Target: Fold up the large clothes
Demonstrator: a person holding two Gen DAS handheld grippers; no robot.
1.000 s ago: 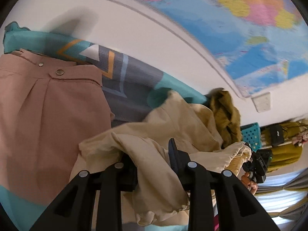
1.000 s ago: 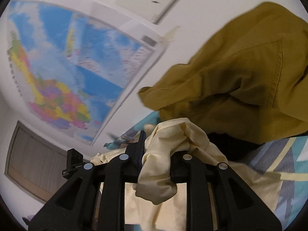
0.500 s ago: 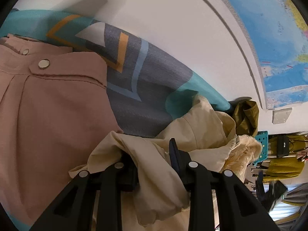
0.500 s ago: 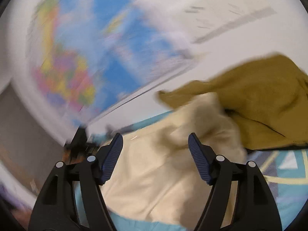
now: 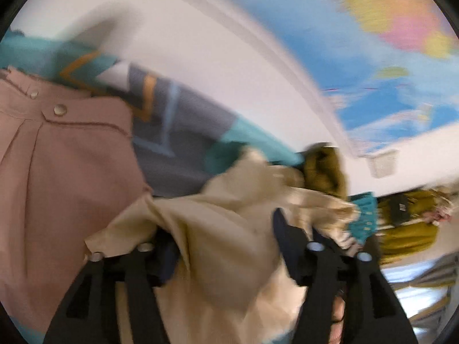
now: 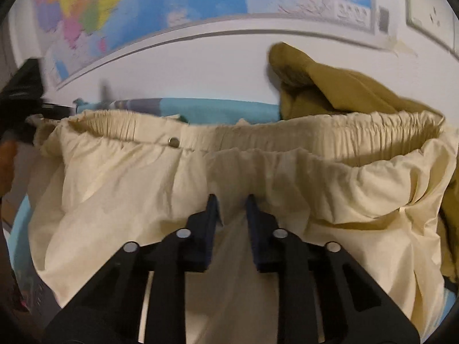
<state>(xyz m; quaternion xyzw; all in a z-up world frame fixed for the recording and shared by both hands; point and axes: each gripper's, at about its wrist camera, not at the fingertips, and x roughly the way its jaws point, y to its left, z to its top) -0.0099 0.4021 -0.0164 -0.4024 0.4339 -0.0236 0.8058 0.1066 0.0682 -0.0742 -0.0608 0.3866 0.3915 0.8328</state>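
Your left gripper [image 5: 226, 246] has just been opening; its jaws stand apart, the cream cotton trousers with the gathered elastic waistband [image 6: 258, 172] draped loosely between them. Your right gripper [image 6: 231, 209] has just been closing and is clenched on a fold of the same trousers, below the waistband. The trousers lie spread on the teal and grey patterned bedspread [image 5: 178, 132], beside the folded pink buttoned garment [image 5: 66, 166], with the crumpled olive garment [image 6: 338, 86] behind them, against the wall.

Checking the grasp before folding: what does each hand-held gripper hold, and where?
Right hand-held gripper, jaws just closing, pinches the cream garment just below its elastic waistband. Left hand-held gripper, jaws just opened, holds nothing; fabric lies loose between them.
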